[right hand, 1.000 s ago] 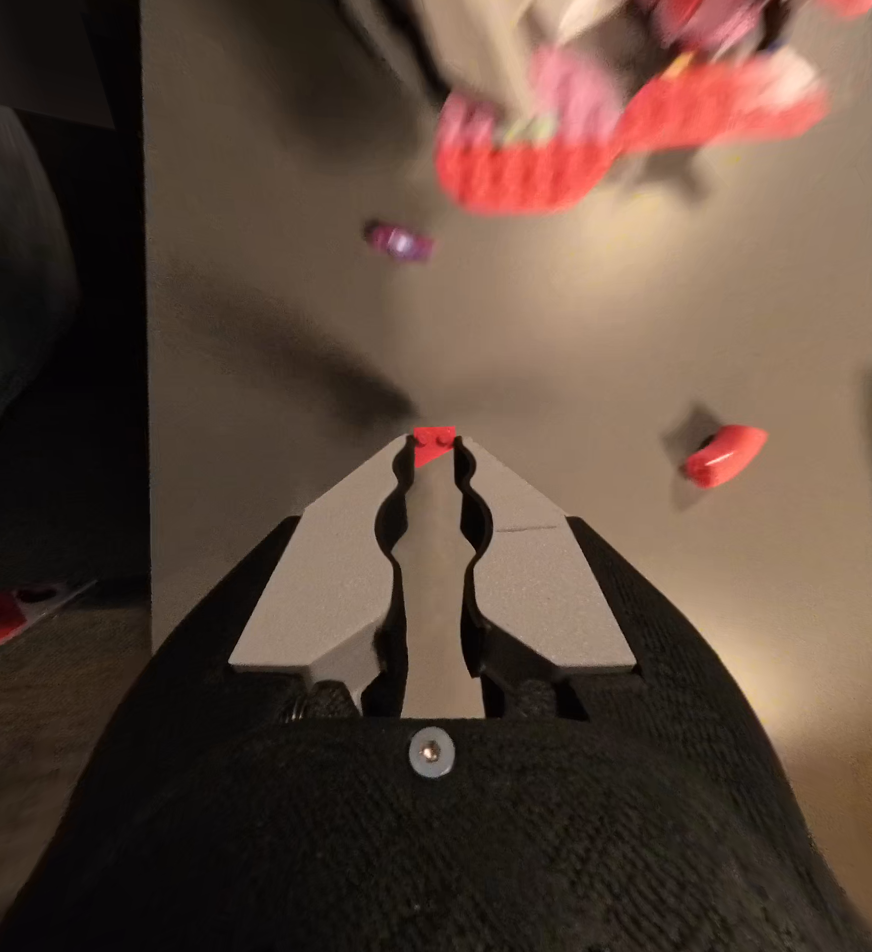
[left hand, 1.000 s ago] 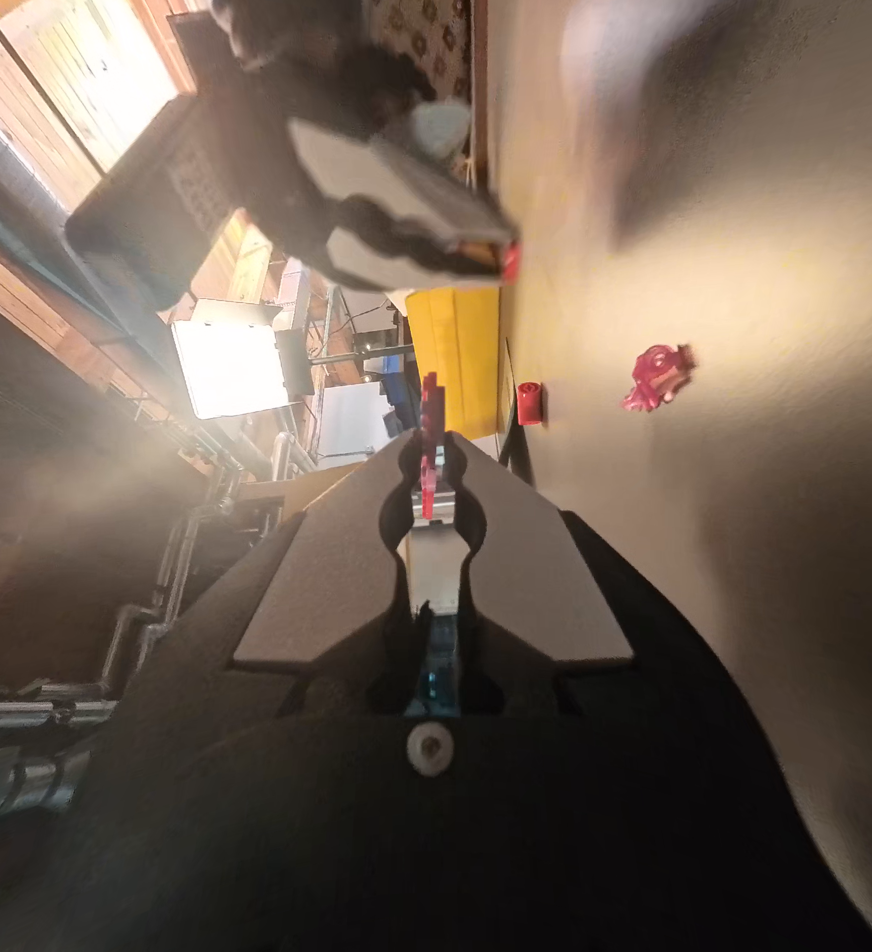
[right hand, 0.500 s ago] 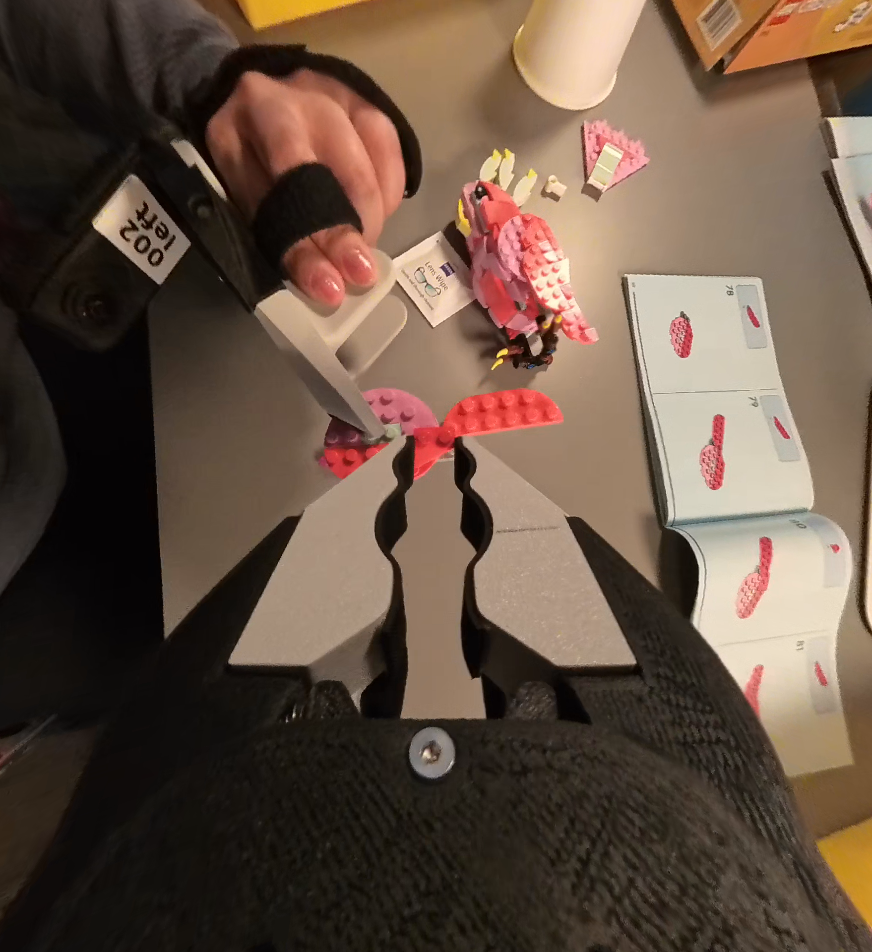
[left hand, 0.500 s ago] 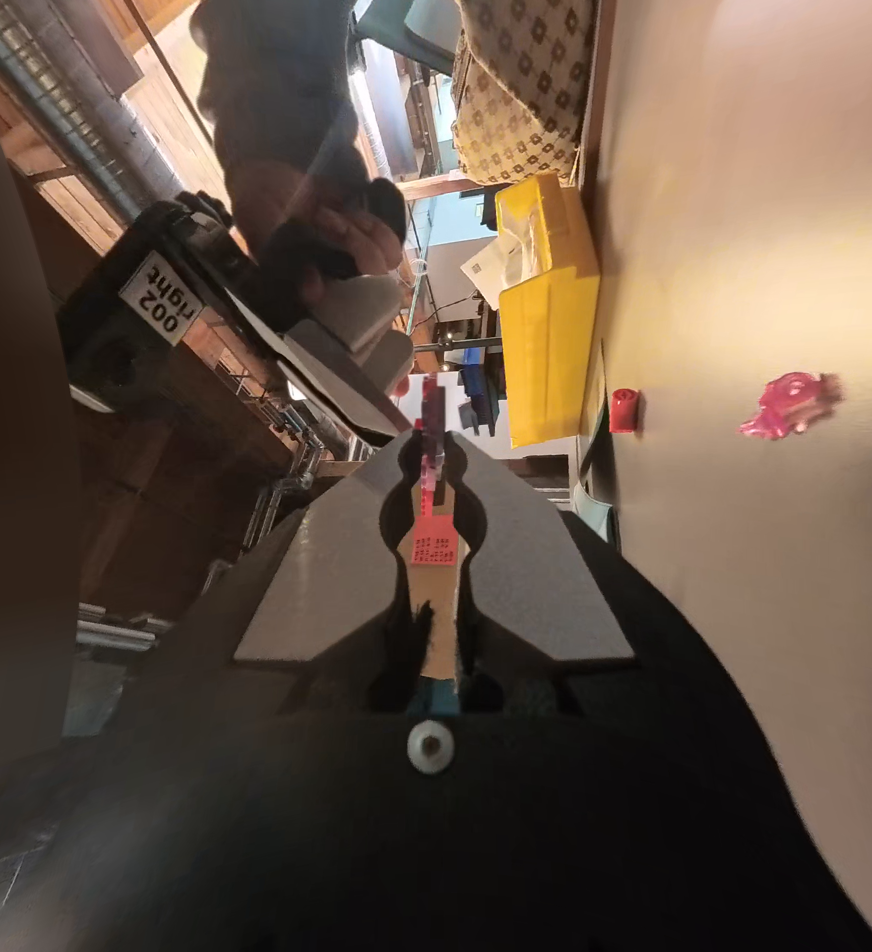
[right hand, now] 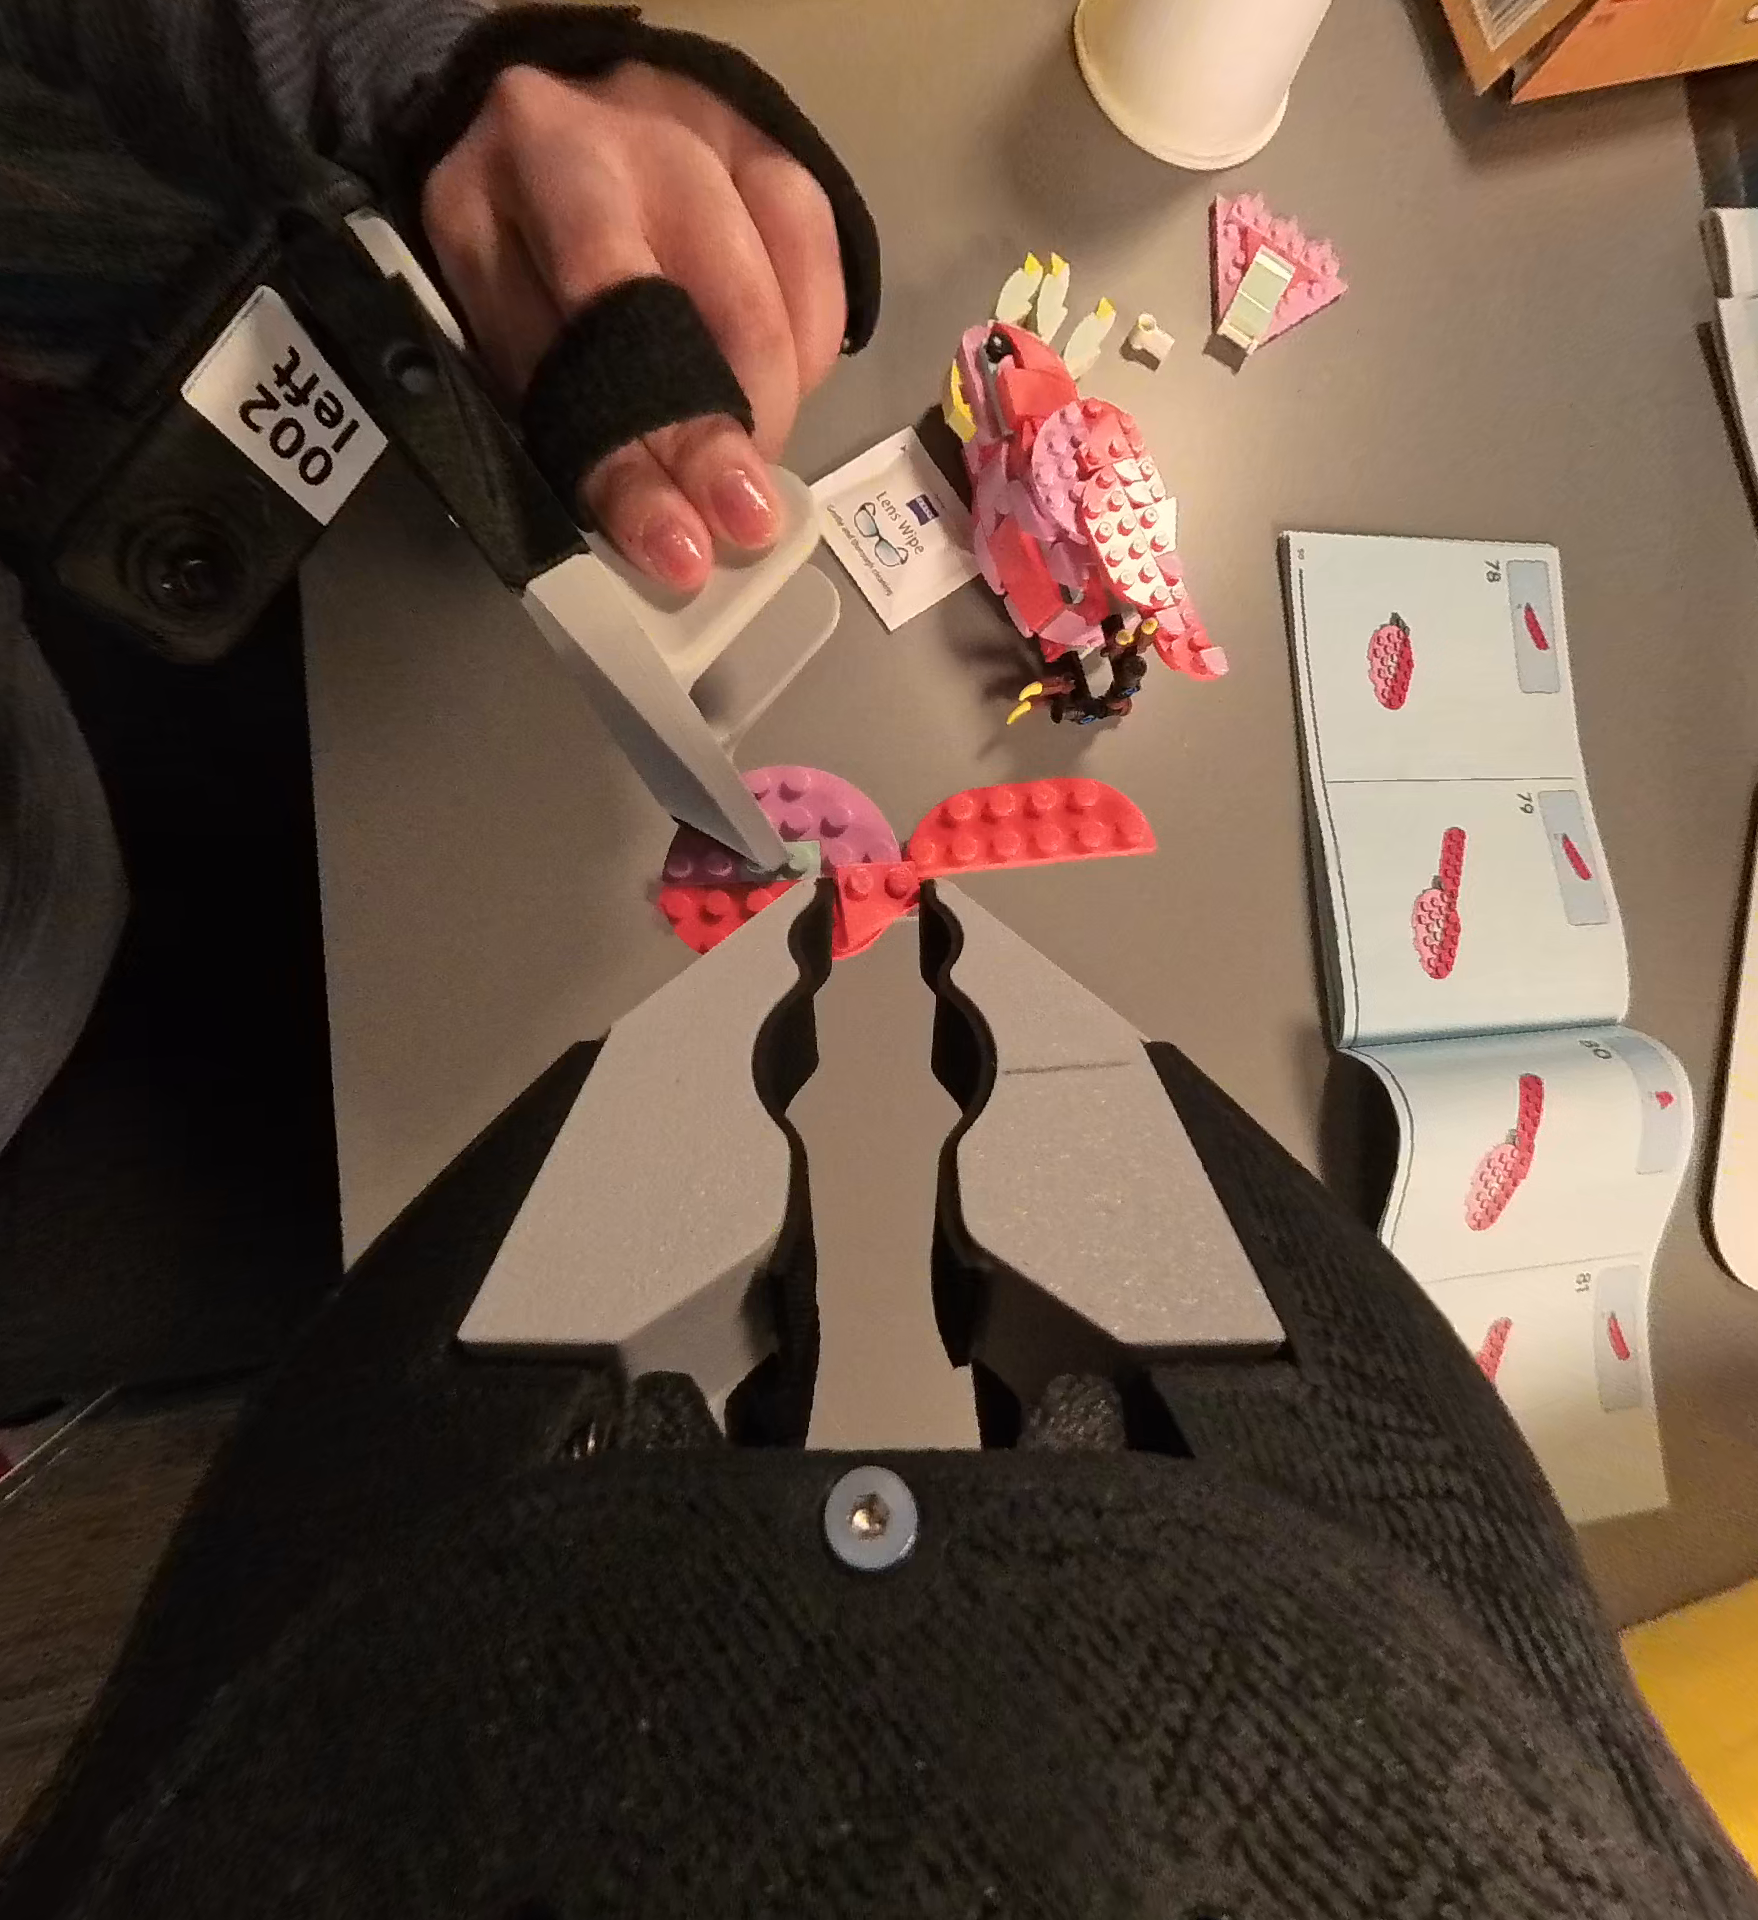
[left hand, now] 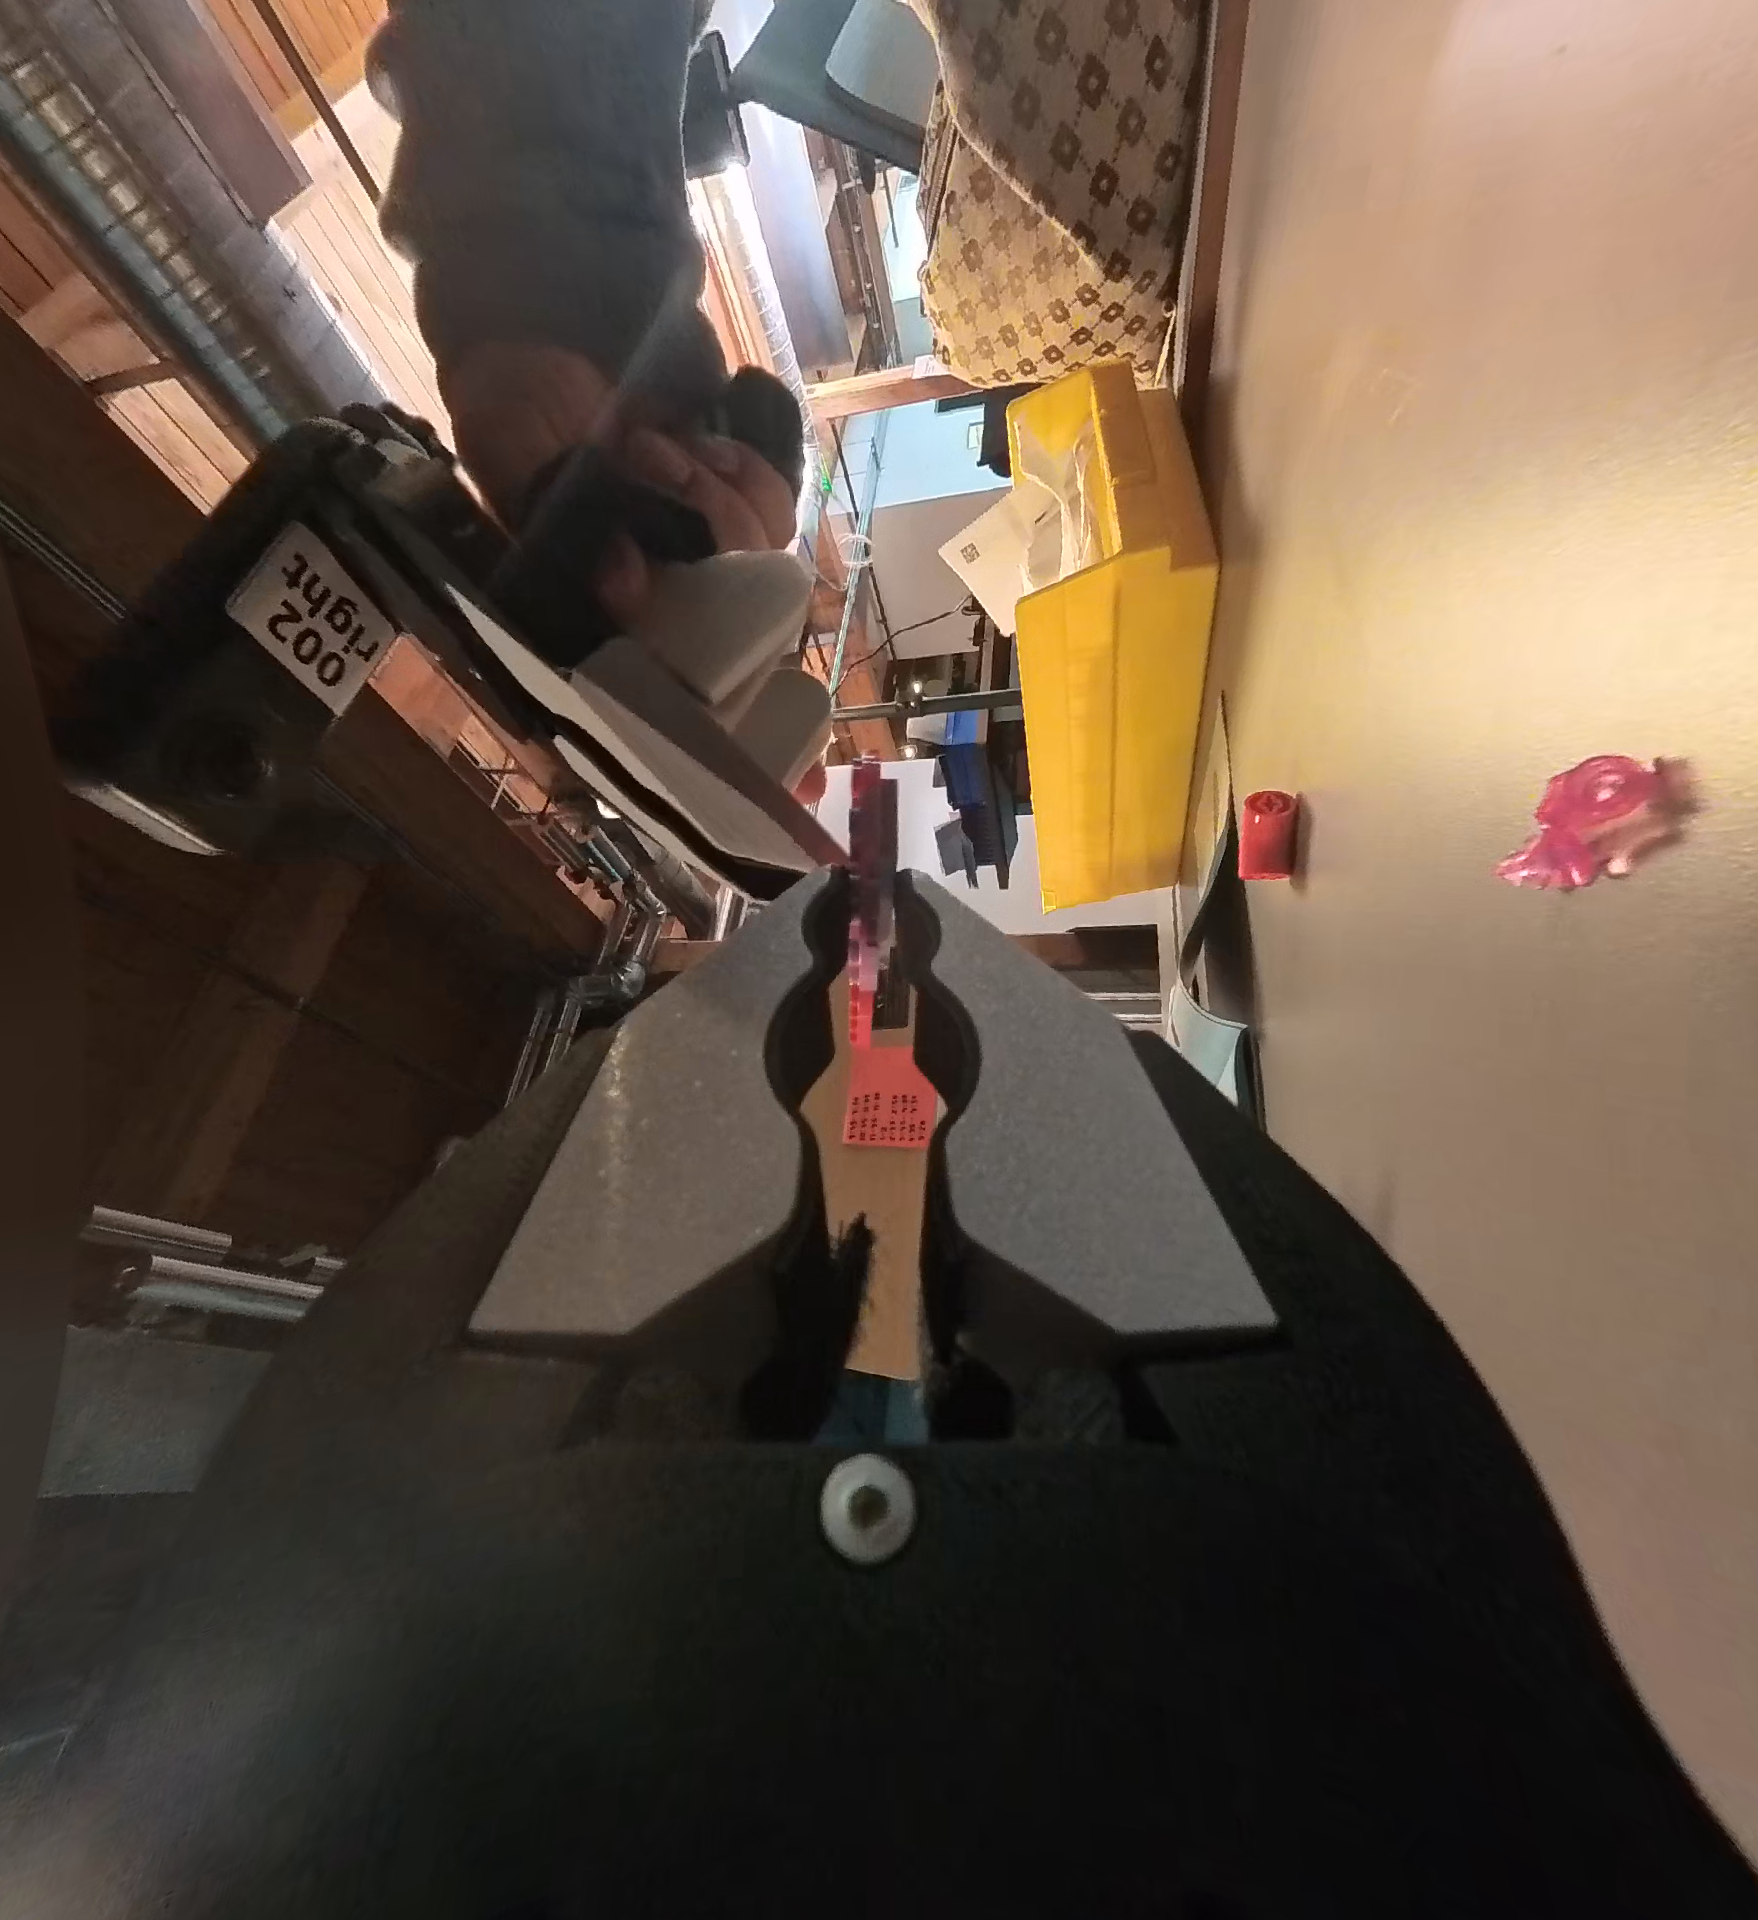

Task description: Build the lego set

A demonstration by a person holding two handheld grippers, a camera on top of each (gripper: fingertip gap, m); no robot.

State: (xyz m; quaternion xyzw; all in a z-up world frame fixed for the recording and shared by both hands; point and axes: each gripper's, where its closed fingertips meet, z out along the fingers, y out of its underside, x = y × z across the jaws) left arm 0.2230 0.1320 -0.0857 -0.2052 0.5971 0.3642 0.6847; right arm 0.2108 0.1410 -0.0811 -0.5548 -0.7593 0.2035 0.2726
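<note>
The grey table (right hand: 501,935) fills most of the right wrist view; its left edge drops to dark floor, and the barest stretch lies between that edge and the brick pieces. In the left wrist view the table stands on its side, running to a wooden back edge.

An open instruction booklet (right hand: 1457,790) lies at the right, its pages printed with pink and red brick pictures and page numbers. A yellow bin (left hand: 1114,665) sits at the table's far end holding clear plastic bags. A white paper cup (right hand: 1192,73) stands at the top, beside a cardboard box (right hand: 1623,42).

A built pink and red brick bird (right hand: 1083,520) stands near the middle, a printed white sachet (right hand: 890,540) just beside it.

The left gripper (left hand: 873,883), held by a hand (right hand: 636,312) and bearing a white lettered sticker, is closed almost fully on the thin edge of a flat wing of pink and red plates (right hand: 781,831). The right gripper (right hand: 870,904) is narrowly parted and pinches a small red plate (right hand: 870,904) against that wing, next to a long red plate (right hand: 1036,826).

A small red cylinder (left hand: 1268,831) and a pink translucent piece (left hand: 1592,821) lie apart on the table.
</note>
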